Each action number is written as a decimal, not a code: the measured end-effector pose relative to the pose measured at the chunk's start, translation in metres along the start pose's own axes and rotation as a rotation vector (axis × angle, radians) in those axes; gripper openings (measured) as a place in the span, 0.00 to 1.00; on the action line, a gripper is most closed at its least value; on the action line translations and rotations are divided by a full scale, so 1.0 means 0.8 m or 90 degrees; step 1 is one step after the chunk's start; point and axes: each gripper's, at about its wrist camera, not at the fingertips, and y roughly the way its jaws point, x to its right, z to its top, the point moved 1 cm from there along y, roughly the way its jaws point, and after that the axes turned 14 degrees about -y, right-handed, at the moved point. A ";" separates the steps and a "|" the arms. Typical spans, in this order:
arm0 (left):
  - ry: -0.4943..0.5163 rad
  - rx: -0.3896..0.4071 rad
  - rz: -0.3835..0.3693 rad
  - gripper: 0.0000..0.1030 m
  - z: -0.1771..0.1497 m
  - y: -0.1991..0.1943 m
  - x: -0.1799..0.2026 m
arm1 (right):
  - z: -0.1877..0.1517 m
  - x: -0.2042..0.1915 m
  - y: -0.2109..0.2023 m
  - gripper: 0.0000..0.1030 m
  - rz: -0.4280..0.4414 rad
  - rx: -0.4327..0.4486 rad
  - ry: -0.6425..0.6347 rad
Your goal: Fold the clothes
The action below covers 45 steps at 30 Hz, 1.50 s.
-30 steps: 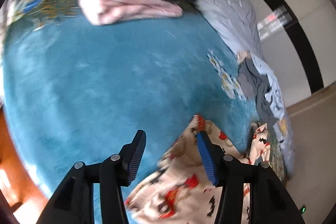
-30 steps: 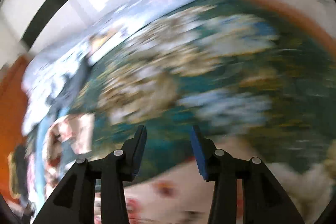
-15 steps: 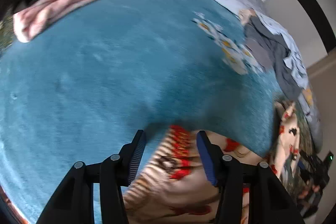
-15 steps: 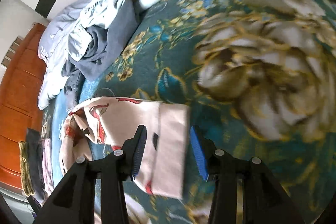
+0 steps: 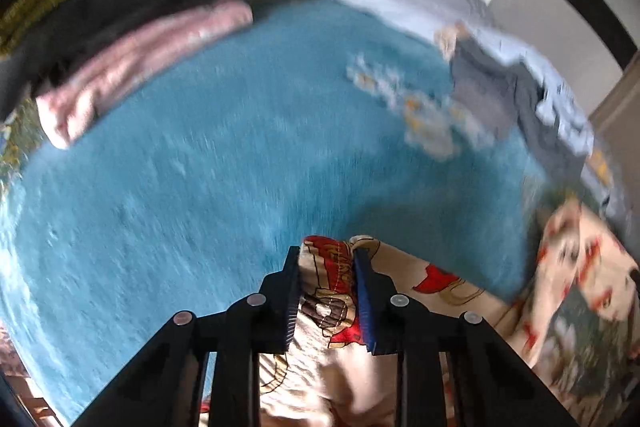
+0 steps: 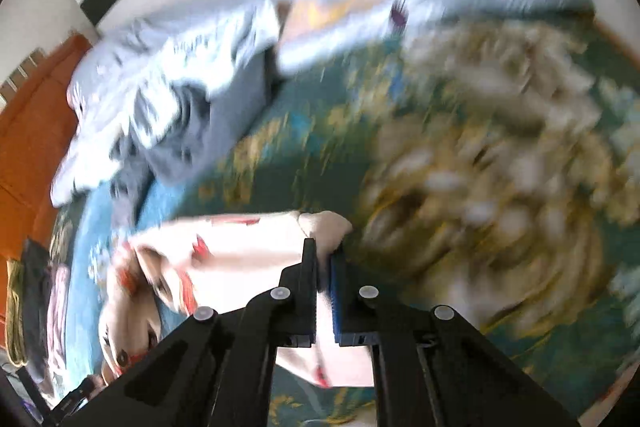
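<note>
Both ends pinched here: the left hand-held gripper point(image 5: 326, 301) is clamped on an edge of the cream cartoon-print garment point(image 5: 436, 287) at the bottom centre of its frame, and the right hand-held gripper point(image 6: 324, 291) has nipped another edge of the same garment point(image 6: 240, 247), jaws nearly closed on the cloth. The garment lies across the bed point(image 5: 200, 167), partly on the blue blanket, partly on the floral cover point(image 6: 480, 187). A folded stack point(image 5: 132, 39) sits upper left. Looks like mid-fold to me; next wants both edges carried together evenly, keeping the cloth taut.
</note>
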 end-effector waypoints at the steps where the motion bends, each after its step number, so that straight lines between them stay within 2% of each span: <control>1: -0.005 0.020 -0.009 0.26 0.012 -0.010 0.002 | 0.011 0.011 -0.017 0.05 -0.015 0.022 -0.005; 4: -0.008 0.050 -0.013 0.26 0.043 -0.026 0.006 | 0.039 0.047 -0.060 0.05 -0.054 0.075 -0.006; 6: -0.015 0.052 -0.017 0.26 0.056 -0.025 0.005 | 0.038 0.073 -0.074 0.05 -0.073 0.082 0.003; 11: -0.033 0.011 0.006 0.26 0.051 0.012 -0.006 | 0.034 0.138 -0.109 0.05 -0.123 0.099 0.025; 15: -0.046 -0.023 0.017 0.26 0.034 0.034 -0.012 | -0.006 0.179 -0.090 0.05 -0.131 0.047 0.070; 21: -0.055 -0.040 0.014 0.26 0.030 0.038 -0.019 | -0.051 0.190 -0.066 0.05 -0.136 -0.012 0.064; 26: -0.054 -0.059 0.024 0.27 0.024 0.045 -0.028 | -0.093 0.206 -0.076 0.07 -0.090 -0.046 0.115; 28: -0.056 -0.060 0.027 0.27 0.022 0.046 -0.029 | -0.108 0.210 -0.090 0.19 -0.083 -0.048 0.130; 32: -0.058 -0.062 0.032 0.27 0.018 0.047 -0.031 | -0.140 0.218 -0.117 0.21 -0.068 -0.053 0.159; 33: -0.059 -0.062 0.033 0.28 0.017 0.047 -0.031 | -0.144 0.219 -0.122 0.22 -0.053 -0.051 0.170; 35: -0.059 -0.062 0.039 0.28 0.015 0.048 -0.029 | -0.145 0.219 -0.127 0.27 0.012 -0.038 0.202; 36: -0.060 -0.062 0.041 0.28 0.014 0.048 -0.029 | -0.143 0.218 -0.126 0.32 0.042 -0.032 0.218; 39: -0.063 -0.062 0.043 0.28 0.011 0.045 -0.029 | -0.128 0.217 -0.106 0.34 0.105 -0.018 0.283; 42: -0.062 -0.059 0.043 0.28 0.008 0.040 -0.029 | -0.106 0.211 -0.080 0.34 0.080 -0.024 0.317; 45: -0.058 -0.059 0.044 0.28 0.007 0.038 -0.028 | -0.091 0.206 -0.051 0.34 0.044 -0.059 0.326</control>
